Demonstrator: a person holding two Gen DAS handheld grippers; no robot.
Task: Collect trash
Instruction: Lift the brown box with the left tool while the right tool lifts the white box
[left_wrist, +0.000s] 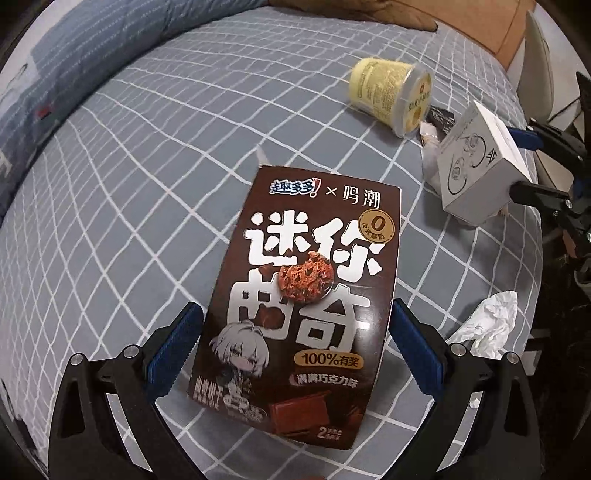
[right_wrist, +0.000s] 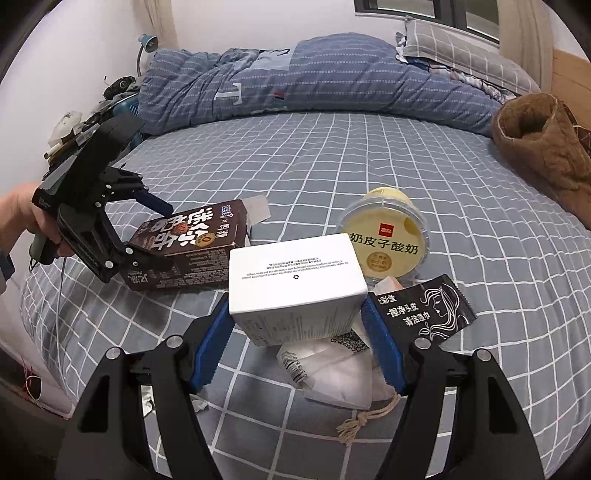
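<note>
A brown cookie box (left_wrist: 306, 295) lies on the grey checked bed sheet (left_wrist: 129, 203). My left gripper (left_wrist: 295, 304) points down over it, open, one blue pad on each long side with small gaps. In the right wrist view that gripper (right_wrist: 157, 232) straddles the box (right_wrist: 192, 243) from the left, held by a hand (right_wrist: 22, 218). My right gripper (right_wrist: 295, 306) is shut on a white carton (right_wrist: 295, 280), which hangs tilted above the sheet (left_wrist: 476, 166). A yellow yogurt cup (right_wrist: 384, 236) lies on its side behind the carton.
A black sachet (right_wrist: 424, 306) and a white paper pouch with a string (right_wrist: 332, 373) lie under the carton. A crumpled tissue (left_wrist: 487, 325) sits near the bed edge. A rolled blue quilt (right_wrist: 314, 81), a pillow (right_wrist: 461, 48) and a brown plush boot (right_wrist: 543, 147) line the far side.
</note>
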